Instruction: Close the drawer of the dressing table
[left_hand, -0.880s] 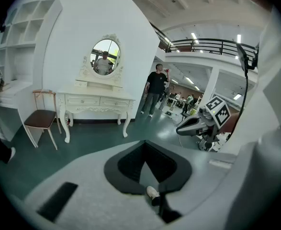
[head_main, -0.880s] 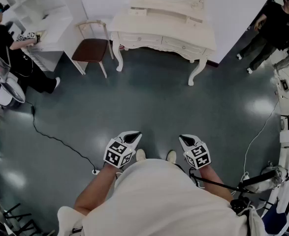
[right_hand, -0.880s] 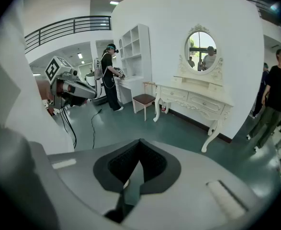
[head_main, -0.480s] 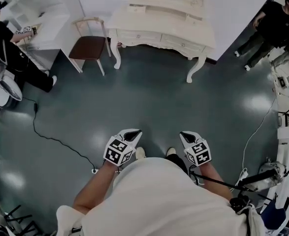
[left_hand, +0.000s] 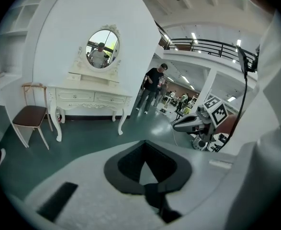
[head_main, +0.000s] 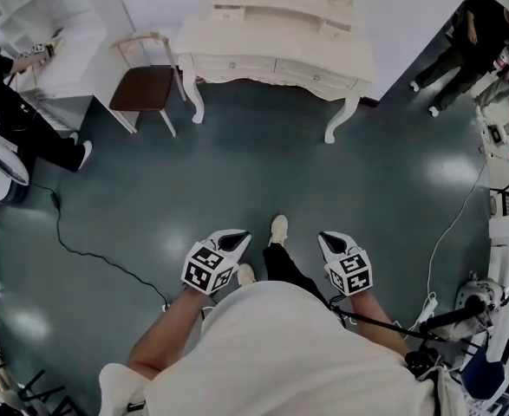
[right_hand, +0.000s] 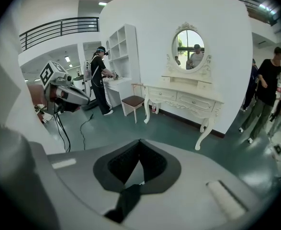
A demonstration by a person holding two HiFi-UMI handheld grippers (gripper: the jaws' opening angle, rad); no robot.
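The cream dressing table (head_main: 271, 48) with its oval mirror stands against the far wall, well ahead of me across the dark floor. It also shows in the left gripper view (left_hand: 90, 97) and in the right gripper view (right_hand: 185, 97). Two wide front drawers (head_main: 310, 77) look flush. A small drawer on the tabletop (head_main: 228, 12), left of the mirror, seems to stick out, but it is too far to be sure. My left gripper (head_main: 235, 239) and right gripper (head_main: 328, 239) are held low in front of my body, both shut and empty, far from the table.
A brown-seated chair (head_main: 144, 88) stands left of the table, beside a white shelf unit (head_main: 63, 59) where a person (head_main: 11, 102) works. A black cable (head_main: 89, 254) runs over the floor at left. Other people (head_main: 475, 33) and stands with equipment (head_main: 505, 232) line the right side.
One of my feet has stepped forward between the grippers, and the room has slid a little left in the head view. Both grippers keep the same pose, still shut.
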